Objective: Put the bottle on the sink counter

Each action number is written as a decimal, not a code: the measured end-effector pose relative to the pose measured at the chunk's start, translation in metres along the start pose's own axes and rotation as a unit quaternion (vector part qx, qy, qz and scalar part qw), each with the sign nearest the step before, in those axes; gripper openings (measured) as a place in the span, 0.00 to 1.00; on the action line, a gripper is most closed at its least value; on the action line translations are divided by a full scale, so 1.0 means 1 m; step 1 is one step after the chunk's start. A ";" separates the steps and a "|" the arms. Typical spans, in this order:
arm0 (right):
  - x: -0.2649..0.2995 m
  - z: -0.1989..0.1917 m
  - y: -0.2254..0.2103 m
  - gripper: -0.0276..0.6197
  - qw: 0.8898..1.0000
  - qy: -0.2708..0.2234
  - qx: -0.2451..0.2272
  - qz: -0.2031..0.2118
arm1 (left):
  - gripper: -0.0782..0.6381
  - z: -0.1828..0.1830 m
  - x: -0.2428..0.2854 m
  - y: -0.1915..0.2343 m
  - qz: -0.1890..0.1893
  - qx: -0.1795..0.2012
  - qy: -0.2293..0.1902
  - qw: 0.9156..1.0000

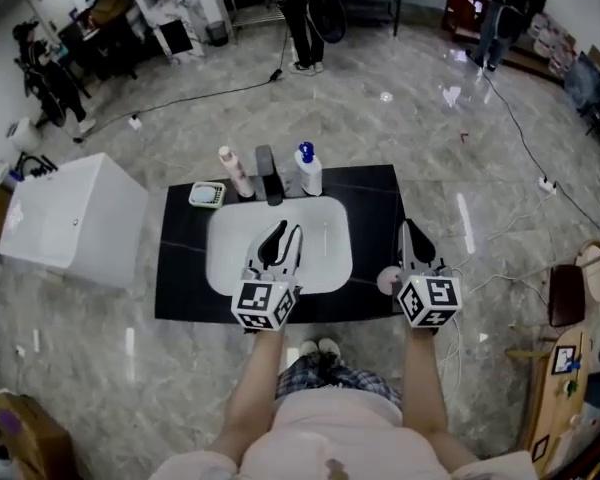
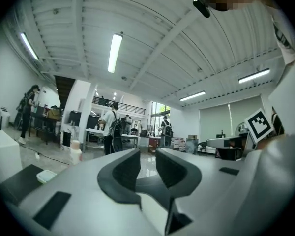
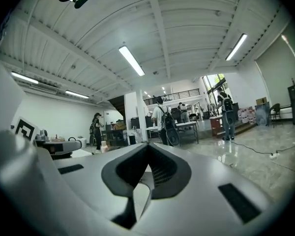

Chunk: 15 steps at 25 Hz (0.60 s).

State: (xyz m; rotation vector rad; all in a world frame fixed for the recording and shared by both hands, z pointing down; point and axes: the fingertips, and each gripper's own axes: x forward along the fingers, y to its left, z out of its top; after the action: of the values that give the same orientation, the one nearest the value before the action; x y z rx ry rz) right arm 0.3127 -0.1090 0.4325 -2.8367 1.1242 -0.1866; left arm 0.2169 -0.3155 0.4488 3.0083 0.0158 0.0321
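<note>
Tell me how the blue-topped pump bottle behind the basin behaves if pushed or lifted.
The pump bottle stands upright on the counter and looks squat, so it probably resists tipping, though a push near its blue pump could topple it. Its smooth white body may slip between jaws. It is likely rigid plastic; its fill and weight I cannot tell.

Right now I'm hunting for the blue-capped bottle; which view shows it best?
Head view: the blue-capped bottle stands upright on the black counter, right of the faucet. Neither gripper view shows it clearly.
</note>
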 end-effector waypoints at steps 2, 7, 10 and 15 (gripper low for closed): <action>0.013 0.008 0.017 0.07 1.000 -0.005 -0.004 0.019 | 0.23 0.013 -0.016 0.025 0.030 0.007 -0.012 0.999; 0.036 0.020 0.053 0.07 0.998 -0.012 -0.014 0.057 | 0.16 0.039 -0.056 0.071 0.090 0.014 -0.030 0.995; 0.042 0.026 0.069 0.07 0.997 -0.016 -0.019 0.075 | 0.15 0.051 -0.077 0.086 0.112 0.008 -0.040 0.993; 0.044 0.030 0.081 0.07 0.995 -0.024 -0.021 0.092 | 0.15 0.059 -0.096 0.101 0.129 0.000 -0.050 0.990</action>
State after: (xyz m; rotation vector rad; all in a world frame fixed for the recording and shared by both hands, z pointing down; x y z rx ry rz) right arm 0.2942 -0.1969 0.3964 -2.7351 1.3848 -0.0825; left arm 0.1227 -0.4241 0.4019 2.9861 -0.3830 -0.0914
